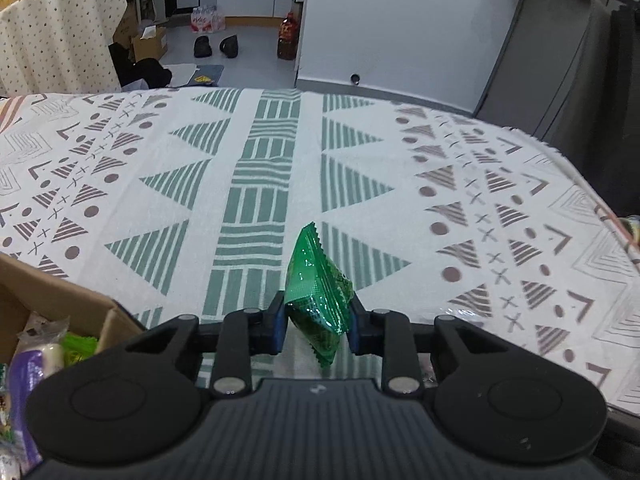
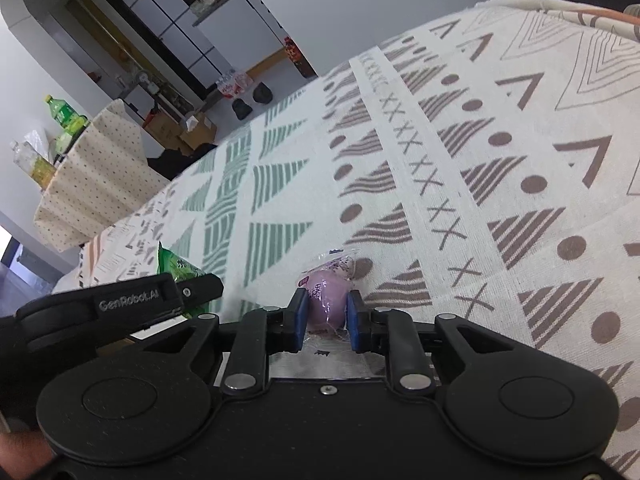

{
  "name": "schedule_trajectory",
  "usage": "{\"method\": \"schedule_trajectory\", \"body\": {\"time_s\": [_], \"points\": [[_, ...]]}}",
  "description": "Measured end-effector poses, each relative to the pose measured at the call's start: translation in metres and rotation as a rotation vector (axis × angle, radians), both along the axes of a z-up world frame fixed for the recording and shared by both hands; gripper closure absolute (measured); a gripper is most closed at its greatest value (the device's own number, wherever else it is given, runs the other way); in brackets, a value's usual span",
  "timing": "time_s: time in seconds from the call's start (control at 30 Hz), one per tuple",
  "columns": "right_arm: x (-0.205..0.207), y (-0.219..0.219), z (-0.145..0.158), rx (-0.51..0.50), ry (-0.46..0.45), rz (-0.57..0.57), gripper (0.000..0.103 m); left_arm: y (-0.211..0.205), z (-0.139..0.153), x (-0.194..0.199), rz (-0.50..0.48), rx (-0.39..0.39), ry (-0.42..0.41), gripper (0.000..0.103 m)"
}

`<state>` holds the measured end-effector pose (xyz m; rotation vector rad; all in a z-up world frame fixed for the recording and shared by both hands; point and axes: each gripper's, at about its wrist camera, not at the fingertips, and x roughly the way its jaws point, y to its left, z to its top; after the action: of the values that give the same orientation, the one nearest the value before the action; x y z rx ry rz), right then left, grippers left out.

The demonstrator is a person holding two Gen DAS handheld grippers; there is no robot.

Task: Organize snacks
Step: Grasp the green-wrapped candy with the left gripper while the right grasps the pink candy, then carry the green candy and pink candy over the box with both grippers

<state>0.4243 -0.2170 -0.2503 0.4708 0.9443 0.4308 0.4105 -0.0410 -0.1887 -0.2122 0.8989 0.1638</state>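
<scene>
My left gripper (image 1: pixel 316 322) is clamped on one green snack packet (image 1: pixel 318 292), its blue pads pressing both sides so the packet stands tilted above the desk (image 1: pixel 256 184); my right gripper (image 2: pixel 327 318) is closed on one purple snack in clear wrap (image 2: pixel 328 294), whose far end touches the cloth; from the right wrist view I also see the left gripper's black arm (image 2: pixel 120 304) just beside mine, with the green packet poking up behind it; that makes two snacks in hand, one per gripper; at the lower left of the left wrist view sits one cardboard box (image 1: pixel 60 300) on the desk, holding several wrapped snacks, too crowded to count; the desk is covered by a white tablecloth (image 2: pixel 500 160) printed with green and brown triangles, dots and crosses; beyond it lies a grey floor with two dark shoes (image 1: pixel 216 46), one pack of bottled water (image 1: pixel 206 20), and a second table under a spotted cloth (image 1: pixel 60 32).
</scene>
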Motion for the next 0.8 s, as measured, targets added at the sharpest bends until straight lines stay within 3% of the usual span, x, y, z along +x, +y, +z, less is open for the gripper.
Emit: {"method": "schedule_trajectory", "body": {"time_s": [0.3,0.8], "points": [[-0.014,0.004,0.032,0.017,-0.076,0.019,0.086,0.001,0.039,-0.025,-0.035,-0.011,-0.072,0.075],[-0.041,0.03,0.082,0.018,-0.2,0.037,0.087,0.056,0.093,-0.081,0.055,-0.005,-0.165,0.075]]}}
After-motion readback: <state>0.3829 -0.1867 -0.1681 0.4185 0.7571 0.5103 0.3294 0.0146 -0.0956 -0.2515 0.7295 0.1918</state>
